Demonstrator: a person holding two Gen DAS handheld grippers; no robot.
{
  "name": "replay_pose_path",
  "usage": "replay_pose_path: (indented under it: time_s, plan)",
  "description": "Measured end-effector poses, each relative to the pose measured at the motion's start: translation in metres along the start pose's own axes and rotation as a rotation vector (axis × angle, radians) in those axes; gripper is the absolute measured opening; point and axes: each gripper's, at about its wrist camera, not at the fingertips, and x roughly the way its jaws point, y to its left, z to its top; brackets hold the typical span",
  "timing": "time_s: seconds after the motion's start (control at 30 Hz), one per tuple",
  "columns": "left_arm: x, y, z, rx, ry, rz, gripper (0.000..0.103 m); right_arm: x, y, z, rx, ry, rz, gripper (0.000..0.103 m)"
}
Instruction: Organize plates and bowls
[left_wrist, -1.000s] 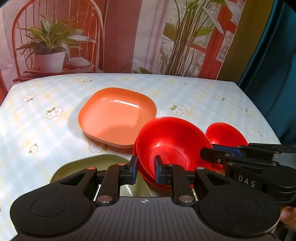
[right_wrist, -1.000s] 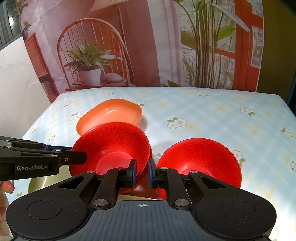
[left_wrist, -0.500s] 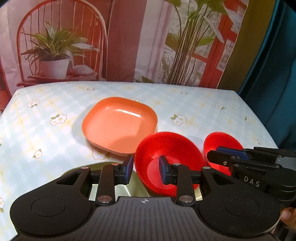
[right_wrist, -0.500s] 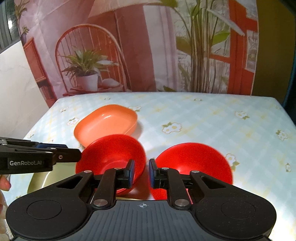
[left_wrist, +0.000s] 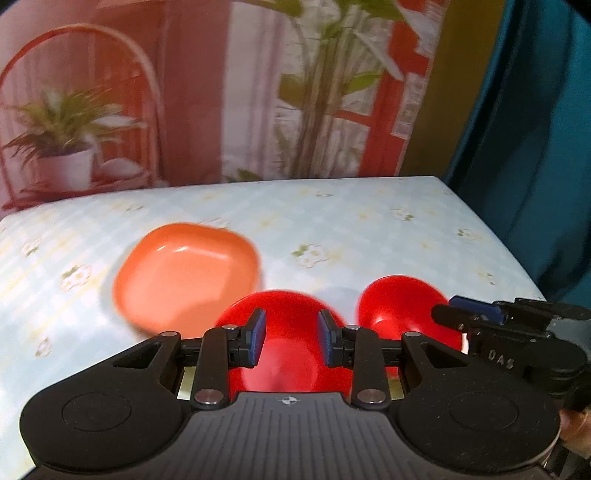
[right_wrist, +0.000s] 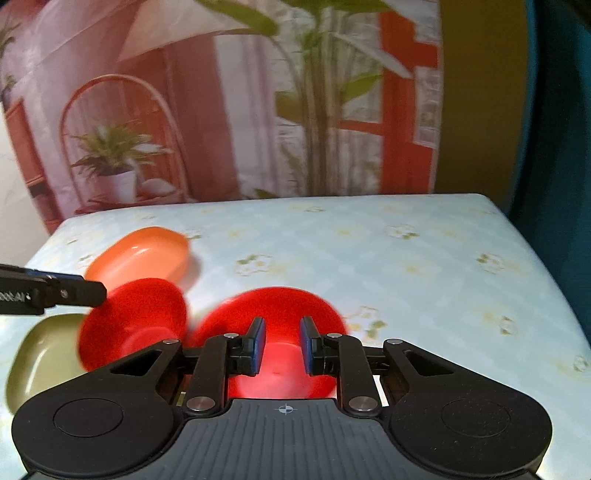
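Note:
Two red bowls stand side by side on the table. The left red bowl (left_wrist: 280, 354) (right_wrist: 136, 317) lies right under my left gripper (left_wrist: 290, 341), which is open and empty above it. The right red bowl (right_wrist: 280, 314) (left_wrist: 399, 306) lies under my right gripper (right_wrist: 282, 345), also open and empty. An orange square plate (left_wrist: 184, 273) (right_wrist: 144, 254) sits behind the left bowl. An olive-green plate (right_wrist: 40, 354) lies at the near left, partly under the left bowl. Both views are motion-blurred.
The table (right_wrist: 406, 266) has a pale blue flowered cloth; its right edge drops off by a teal curtain (left_wrist: 535, 147). A printed backdrop with a chair and plants (right_wrist: 221, 110) stands behind the far edge.
Both grippers have opened wider and pulled back and up from the bowls. The left bowl now sits apart from the right bowl, and both views have tilted upward.

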Motion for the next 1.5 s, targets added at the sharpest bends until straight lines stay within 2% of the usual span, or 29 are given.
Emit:
replay_pose_path:
  time_s: [0.23, 0.5, 0.77, 1.13, 1.2, 1.23, 1.5]
  plan:
    - [0.026, -0.028, 0.009, 0.076, 0.029, -0.055, 0.032, -0.004, -0.024, -0.014, 0.046, -0.005, -0.049, 0.02]
    - [0.052, -0.04, 0.015, 0.127, 0.082, -0.076, 0.032, 0.0, -0.036, -0.025, 0.107, 0.025, -0.033, 0.02]
    - [0.068, -0.039, 0.014, 0.138, 0.127, -0.094, 0.032, 0.001, -0.038, -0.033, 0.185, 0.061, 0.022, 0.022]
    - [0.085, -0.043, 0.014, 0.145, 0.175, -0.114, 0.031, 0.009, -0.034, -0.036, 0.194, 0.085, 0.034, 0.021]
    - [0.087, -0.044, 0.012, 0.145, 0.189, -0.124, 0.024, 0.009, -0.035, -0.036, 0.199, 0.085, 0.036, 0.02]
    - [0.088, -0.045, 0.011, 0.148, 0.193, -0.123, 0.023, 0.009, -0.036, -0.036, 0.2, 0.085, 0.037, 0.02]
    - [0.078, -0.045, 0.011, 0.151, 0.164, -0.127, 0.023, 0.008, -0.038, -0.032, 0.201, 0.078, 0.021, 0.017]
